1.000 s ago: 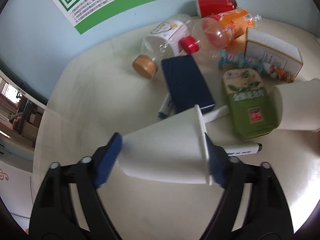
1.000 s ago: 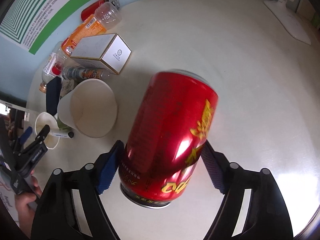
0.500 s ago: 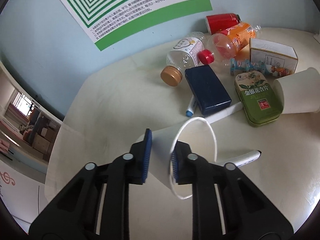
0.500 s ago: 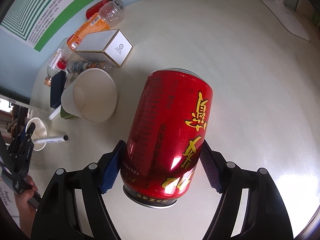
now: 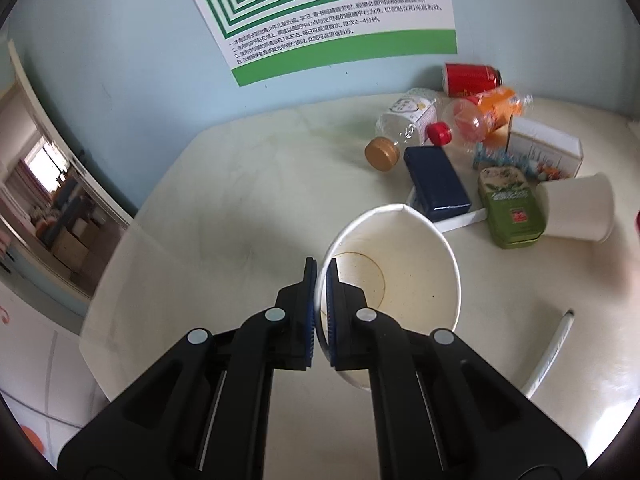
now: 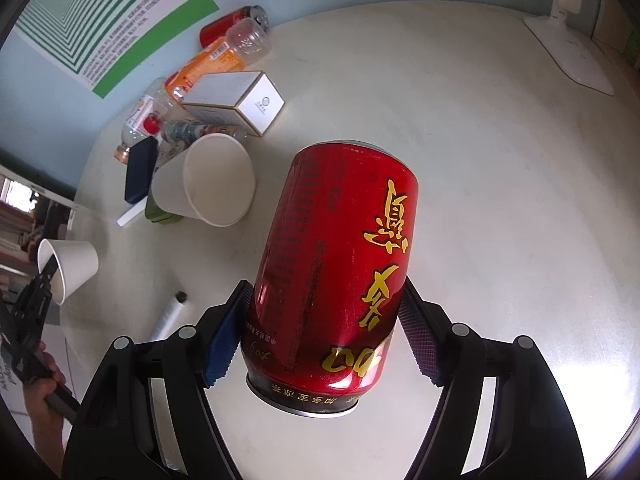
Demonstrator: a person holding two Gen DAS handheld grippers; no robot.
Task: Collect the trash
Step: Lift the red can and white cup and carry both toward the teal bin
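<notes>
In the left wrist view, the left gripper (image 5: 321, 304) is closed on the rim wall of a small paper cup (image 5: 400, 276), one pad inside and one outside, a pinch that suits a thin, soft wall and leaves the stained mouth facing the camera; the cup seems raised clear of the table (image 5: 248, 200), though I cannot be sure it is not touching. Beyond it the remaining litter sits bunched against the wall: a clear bottle with a gold cap (image 5: 400, 128), an orange-labelled bottle (image 5: 484, 114), a lying red can (image 5: 472, 77), a dark blue case (image 5: 436, 182), a green tin (image 5: 510, 208), a white carton (image 5: 546, 148) and a larger paper cup (image 5: 576, 212) on its side, with a white marker (image 5: 554, 344) lying apart nearer the camera. In the right wrist view, the right gripper (image 6: 320, 336) clamps a red drink can (image 6: 340, 276) across its lower body, the pads pressing opposite sides of the cylinder so it cannot roll out, and the can is tilted above bare tabletop. The pinched cup appears at far left (image 6: 70, 266), well apart from the can. A white lamp base (image 6: 568, 54) stands at the far edge. Both hands being loaded, the likely next step is carrying these pieces to a bin, which neither view shows.
</notes>
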